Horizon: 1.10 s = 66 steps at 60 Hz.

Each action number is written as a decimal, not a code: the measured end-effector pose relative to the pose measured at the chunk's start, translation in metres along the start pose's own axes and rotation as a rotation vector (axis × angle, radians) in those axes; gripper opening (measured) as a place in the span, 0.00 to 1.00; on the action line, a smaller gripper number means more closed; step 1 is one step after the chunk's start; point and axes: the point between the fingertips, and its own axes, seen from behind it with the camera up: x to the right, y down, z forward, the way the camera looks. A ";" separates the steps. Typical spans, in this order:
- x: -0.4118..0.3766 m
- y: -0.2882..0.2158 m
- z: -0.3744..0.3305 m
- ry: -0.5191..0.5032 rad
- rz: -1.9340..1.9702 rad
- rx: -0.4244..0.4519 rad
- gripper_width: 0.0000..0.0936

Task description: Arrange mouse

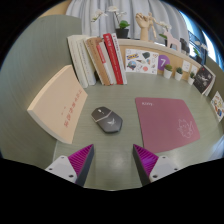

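Approach step: gripper open, empty; mouse centre frame, ahead, left of pink mat. Next: advance, straddle mouse.

gripper with two grey fingers, triangular magenta pads on their inner faces

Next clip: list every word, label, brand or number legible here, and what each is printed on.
None can be read.
Tan book: red cover marks, too blurred.
Pink mouse pad: faint print, too small.
Upright books: spine text illegible.
Mouse: no visible marking.
Gripper: fingers open, empty.
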 end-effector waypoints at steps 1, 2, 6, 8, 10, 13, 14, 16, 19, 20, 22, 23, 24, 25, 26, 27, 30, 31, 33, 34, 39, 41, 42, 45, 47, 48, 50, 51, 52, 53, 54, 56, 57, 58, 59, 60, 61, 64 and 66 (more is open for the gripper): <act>-0.001 -0.003 0.004 0.003 0.002 0.000 0.83; -0.001 -0.006 0.009 0.006 0.003 0.000 0.83; -0.001 -0.017 0.026 0.020 0.006 -0.006 0.83; -0.002 -0.021 0.034 0.025 0.007 -0.011 0.83; -0.003 -0.026 0.041 0.026 0.006 -0.021 0.83; -0.002 -0.036 0.050 0.032 -0.003 -0.025 0.83; -0.002 -0.039 0.054 0.035 -0.006 -0.026 0.83; -0.002 -0.046 0.058 0.033 -0.010 -0.026 0.83; -0.001 -0.054 0.066 0.034 -0.009 -0.026 0.82; -0.001 -0.058 0.069 0.038 -0.011 -0.024 0.82; 0.001 -0.064 0.075 0.045 -0.012 -0.020 0.81; 0.001 -0.067 0.076 0.046 -0.010 -0.019 0.81; 0.002 -0.069 0.078 0.048 -0.007 -0.019 0.81; 0.002 -0.072 0.080 0.049 -0.003 -0.018 0.80; 0.002 -0.074 0.083 0.049 0.001 -0.018 0.79; 0.003 -0.077 0.085 0.050 0.005 -0.017 0.78; 0.006 -0.084 0.091 0.060 0.017 -0.012 0.76; 0.006 -0.086 0.093 0.063 0.021 -0.011 0.75; 0.008 -0.089 0.096 0.070 0.028 -0.010 0.73; 0.009 -0.091 0.097 0.071 0.030 -0.012 0.72; 0.011 -0.097 0.102 0.079 0.041 -0.017 0.65; 0.012 -0.099 0.104 0.085 0.047 -0.021 0.62; 0.012 -0.099 0.104 0.087 0.050 -0.023 0.61; 0.013 -0.100 0.105 0.094 0.054 -0.025 0.55; 0.013 -0.100 0.105 0.096 0.058 -0.029 0.55; 0.013 -0.100 0.105 0.097 0.063 -0.030 0.55; 0.014 -0.100 0.105 0.101 0.073 -0.030 0.53; 0.014 -0.100 0.105 0.101 0.076 -0.031 0.53; 0.014 -0.099 0.105 0.101 0.076 -0.032 0.53; 0.014 -0.099 0.105 0.102 0.076 -0.032 0.51; 0.014 -0.099 0.105 0.102 0.076 -0.034 0.51; 0.014 -0.099 0.105 0.099 0.070 -0.036 0.48; 0.014 -0.098 0.105 0.098 0.065 -0.038 0.48; 0.014 -0.099 0.105 0.097 0.062 -0.037 0.45; 0.014 -0.099 0.105 0.096 0.060 -0.036 0.44; 0.014 -0.098 0.105 0.095 0.056 -0.036 0.43; 0.014 -0.099 0.105 0.093 0.053 -0.036 0.41; 0.014 -0.098 0.104 0.090 0.063 -0.038 0.38; 0.015 -0.098 0.104 0.087 0.062 -0.037 0.34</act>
